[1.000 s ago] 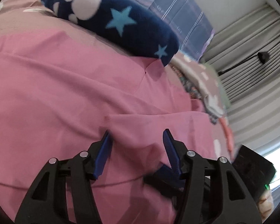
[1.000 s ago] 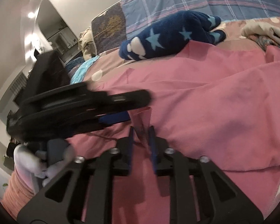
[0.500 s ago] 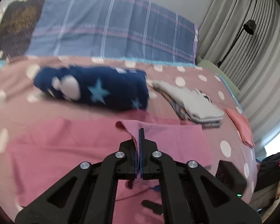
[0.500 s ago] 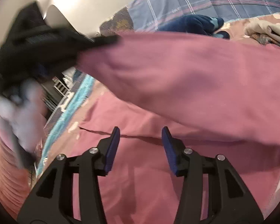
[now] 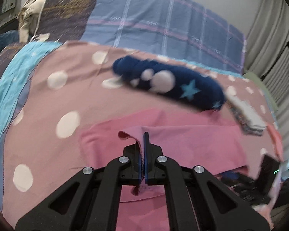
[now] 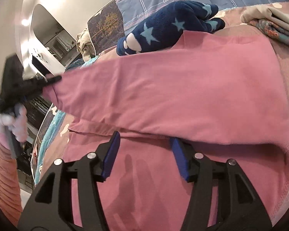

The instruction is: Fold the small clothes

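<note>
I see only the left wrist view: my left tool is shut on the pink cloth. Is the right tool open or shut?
Observer: The right tool is open, holding nothing.
Operator: Where is it, relative to the pink cloth?
Observer: Low, pointing under the lifted flap, above the layer lying on the bed.
Operator: How does the left tool look from there?
Observer: It holds the flap's edge high at the left, so the cloth hangs in a raised sheet.

Soft indoor light, motion blur, fisheye-warped edges
</note>
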Motion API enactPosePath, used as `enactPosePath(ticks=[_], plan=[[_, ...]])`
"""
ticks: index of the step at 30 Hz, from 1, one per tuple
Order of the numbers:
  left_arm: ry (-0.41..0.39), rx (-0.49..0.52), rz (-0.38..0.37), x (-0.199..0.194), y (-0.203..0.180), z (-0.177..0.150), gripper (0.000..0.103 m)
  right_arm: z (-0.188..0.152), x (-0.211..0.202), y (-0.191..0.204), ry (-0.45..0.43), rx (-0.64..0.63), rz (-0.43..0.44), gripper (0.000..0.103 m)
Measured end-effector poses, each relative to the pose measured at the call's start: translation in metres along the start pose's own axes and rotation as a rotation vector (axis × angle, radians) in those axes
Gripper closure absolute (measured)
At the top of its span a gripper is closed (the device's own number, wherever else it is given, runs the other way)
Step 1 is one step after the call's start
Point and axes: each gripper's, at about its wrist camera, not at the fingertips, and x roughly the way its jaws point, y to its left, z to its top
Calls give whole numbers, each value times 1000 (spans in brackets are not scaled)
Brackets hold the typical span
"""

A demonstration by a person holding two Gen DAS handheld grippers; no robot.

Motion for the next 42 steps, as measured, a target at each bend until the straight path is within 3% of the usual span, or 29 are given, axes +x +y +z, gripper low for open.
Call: enactPosePath(ticks=[3,6,8,11,14,16,19,22,24,26,28,32,34,37,40,41,42], plan=[[37,-29,56,24,23,-16,100,0,0,1,1,-6,-6,48],[77,-34,154,43,38,-27,81,-1,0,0,1,-4,-3,47],[55,-35,203,43,47,-32,79,-1,0,-1,1,-3,-2,47],[12,-24,164,35,40,-39,76,-1,0,0,3,-8,-4,46],[-3,60,125,38,15,-52,63,-1,1,1,5,-13,-7,46],[75,150,194,65,1,-70,62,-2,1,2,5,-18,-14,46],[-8,220,261,64,-11,-84,62,-4,-3,6,9,-29,-58,47],[-18,175,209,44,-14,-83,62,-6,-24,15,29,-83,-93,47],[-88,209,175,23,-27,-82,62,-2,-52,13,-13,-98,-79,47],[-136,222,122,13,-43,-77,62,13,-84,-1,-103,-96,-161,47],[-134,208,36,18,-57,-71,62,33,-99,-27,-150,-45,-253,48],[-54,192,-85,65,-89,-78,61,63,-86,-89,-115,151,-327,54],[10,198,-67,96,-97,-91,58,70,-77,-102,-112,197,-289,54],[-18,229,-36,91,-102,-93,58,84,-58,-114,-115,271,-246,47],[-12,215,-53,95,-98,-94,58,100,-36,-122,-97,318,-262,47],[-14,215,-54,93,-98,-94,58,103,-31,-122,-99,323,-278,54],[-16,214,-56,92,-97,-93,57,109,-28,-118,-104,311,-308,96]])
